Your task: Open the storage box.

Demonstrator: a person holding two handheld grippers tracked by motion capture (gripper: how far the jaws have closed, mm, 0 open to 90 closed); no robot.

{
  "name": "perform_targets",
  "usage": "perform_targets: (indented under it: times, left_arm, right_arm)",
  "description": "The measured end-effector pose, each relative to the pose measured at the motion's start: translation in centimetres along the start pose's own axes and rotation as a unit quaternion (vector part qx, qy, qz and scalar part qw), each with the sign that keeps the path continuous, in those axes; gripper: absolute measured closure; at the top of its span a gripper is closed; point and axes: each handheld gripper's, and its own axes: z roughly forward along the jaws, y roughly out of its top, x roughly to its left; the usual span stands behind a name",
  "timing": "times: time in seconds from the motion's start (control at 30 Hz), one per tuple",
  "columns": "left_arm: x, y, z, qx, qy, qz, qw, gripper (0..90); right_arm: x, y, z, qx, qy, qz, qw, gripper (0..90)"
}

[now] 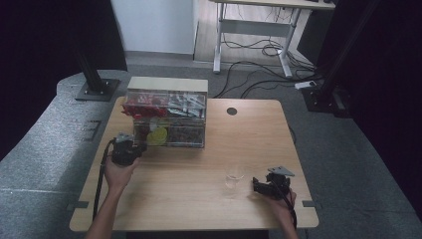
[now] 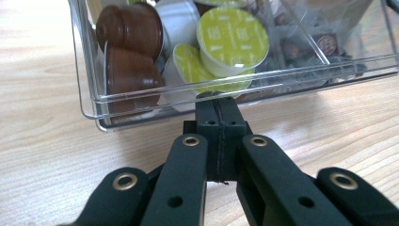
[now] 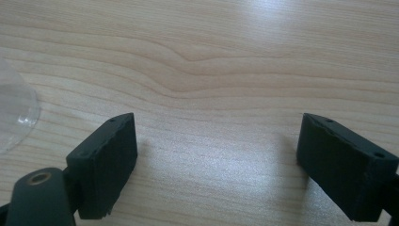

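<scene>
A clear drawer organizer (image 1: 166,117) stands at the back left of the wooden table (image 1: 199,199). Its lower left drawer (image 2: 226,89) holds brown, white and yellow-green coffee capsules (image 2: 233,40). My left gripper (image 1: 130,151) (image 2: 219,106) is shut, its tips pinched at the middle of that drawer's front wall. A small clear glass (image 1: 234,178) stands on the table's front right part, and its edge (image 3: 14,117) shows at the left of the right gripper view. Just right of the glass, my right gripper (image 1: 263,185) (image 3: 216,160) stands open low over bare wood.
The organizer's upper drawers hold red packets (image 1: 142,104) and pale sachets (image 1: 186,104). A round cable hole (image 1: 232,111) lies at the table's back. Behind the table are black stand feet (image 1: 97,89), a desk frame and floor cables (image 1: 268,50).
</scene>
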Motion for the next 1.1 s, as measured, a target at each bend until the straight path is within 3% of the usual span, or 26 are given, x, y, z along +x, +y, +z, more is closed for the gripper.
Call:
perform_targets:
  times: [1.1]
  left_arm:
    - [-0.3,2.8,-1.3,-0.017,-0.002,0.004,0.9998,90.0]
  right_arm:
    - [0.0,0.0,0.0,0.000,0.001,0.000,1.0000,12.9]
